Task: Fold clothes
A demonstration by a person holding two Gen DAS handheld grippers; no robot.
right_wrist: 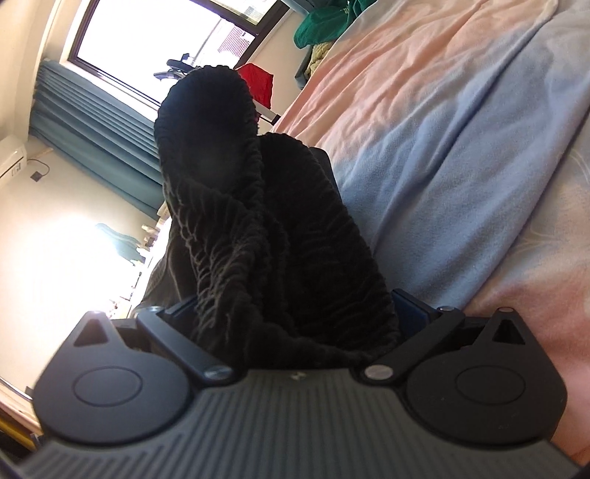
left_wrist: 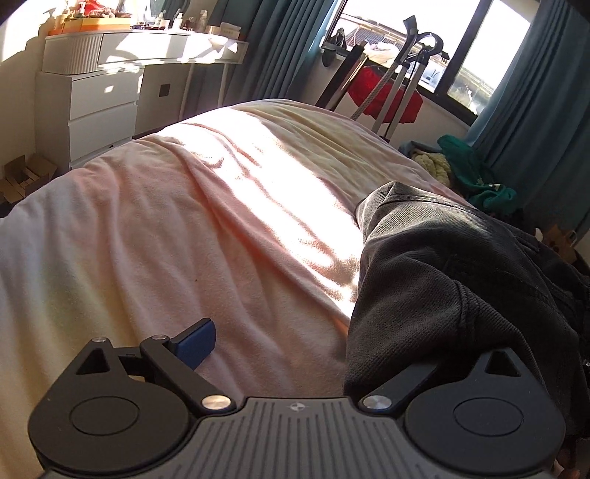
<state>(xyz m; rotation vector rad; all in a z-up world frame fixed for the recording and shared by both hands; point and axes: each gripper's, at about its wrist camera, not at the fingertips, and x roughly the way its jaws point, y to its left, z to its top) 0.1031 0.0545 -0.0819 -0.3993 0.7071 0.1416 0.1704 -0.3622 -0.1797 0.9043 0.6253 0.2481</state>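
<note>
Left gripper: jaws spread wide over the bed; only its left blue pad shows, the other side is hidden under dark cloth, and nothing is pinched between them.
Right gripper: jaws at full spread, with a bunched fold of cloth lying loose in the gap; I cannot tell whether either pad presses on it.
Black garment: a dark knit piece lying crumpled at the right edge of the bed, draped over the left gripper's right arm; from the right wrist view its ribbed, gathered band rises in a heap straight ahead of the jaws.
Bed cover: pale pink, wrinkled, sunlit in a broad stripe across the middle; the right wrist view shows a light blue band running along it.
White drawers: beyond the far left corner of the bed, with a dressing table holding bottles and boxes on top.
Window: bright, framed by teal curtains.
Red cloth: hanging on a metal stand below the window.
Green clothing: piled beside the bed's far right corner.
</note>
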